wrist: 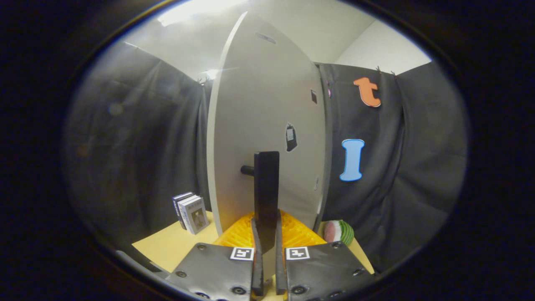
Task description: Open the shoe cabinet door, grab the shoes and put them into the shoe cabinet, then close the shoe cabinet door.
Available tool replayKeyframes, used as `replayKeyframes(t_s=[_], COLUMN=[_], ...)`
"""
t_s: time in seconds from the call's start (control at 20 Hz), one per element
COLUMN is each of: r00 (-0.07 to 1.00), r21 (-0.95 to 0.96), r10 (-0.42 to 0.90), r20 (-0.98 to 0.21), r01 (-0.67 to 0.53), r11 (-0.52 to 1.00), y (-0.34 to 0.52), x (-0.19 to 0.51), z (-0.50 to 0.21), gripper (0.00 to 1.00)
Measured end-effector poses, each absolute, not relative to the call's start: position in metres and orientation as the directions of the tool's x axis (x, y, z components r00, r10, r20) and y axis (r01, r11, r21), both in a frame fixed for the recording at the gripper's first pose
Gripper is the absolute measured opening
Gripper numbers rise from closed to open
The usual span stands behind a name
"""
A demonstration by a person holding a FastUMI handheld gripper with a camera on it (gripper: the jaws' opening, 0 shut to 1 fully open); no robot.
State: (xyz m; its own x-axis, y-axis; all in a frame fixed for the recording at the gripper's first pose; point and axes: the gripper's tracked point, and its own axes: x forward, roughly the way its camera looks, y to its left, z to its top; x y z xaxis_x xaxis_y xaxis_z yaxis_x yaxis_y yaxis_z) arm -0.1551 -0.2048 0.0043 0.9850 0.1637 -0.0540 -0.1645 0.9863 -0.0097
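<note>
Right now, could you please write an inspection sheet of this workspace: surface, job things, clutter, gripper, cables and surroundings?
Surface: yellow tabletop, bare where it shows beside the fingers.
Job's things: white cabinet door stands edge-on ahead, swung partly open; its black handle is a vertical bar on a short post. Orange ribbed piece lies at the door's foot; what it is cannot be told. Shoes: nothing seen.
Clutter: small stack of books standing to the left of the door; a pink and green striped object to its right.
Gripper: gripper fingers close together, both pressing the handle's lower end.
Cables: nothing seen.
Surroundings: black cloth wall behind, pale ceiling above.
</note>
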Motion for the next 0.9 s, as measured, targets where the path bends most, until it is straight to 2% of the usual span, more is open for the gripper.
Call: replayKeyframes(t_s=[0.55, 0.9], r00=[0.999, 0.996], r21=[-0.024, -0.023], r10=[-0.019, -0.080], r20=[-0.036, -0.041], r01=[0.018, 0.079], r11=[1.000, 0.997], y=[-0.302, -0.349], x=[-0.174, -0.183], z=[0.015, 0.018], gripper=[0.08, 0.05])
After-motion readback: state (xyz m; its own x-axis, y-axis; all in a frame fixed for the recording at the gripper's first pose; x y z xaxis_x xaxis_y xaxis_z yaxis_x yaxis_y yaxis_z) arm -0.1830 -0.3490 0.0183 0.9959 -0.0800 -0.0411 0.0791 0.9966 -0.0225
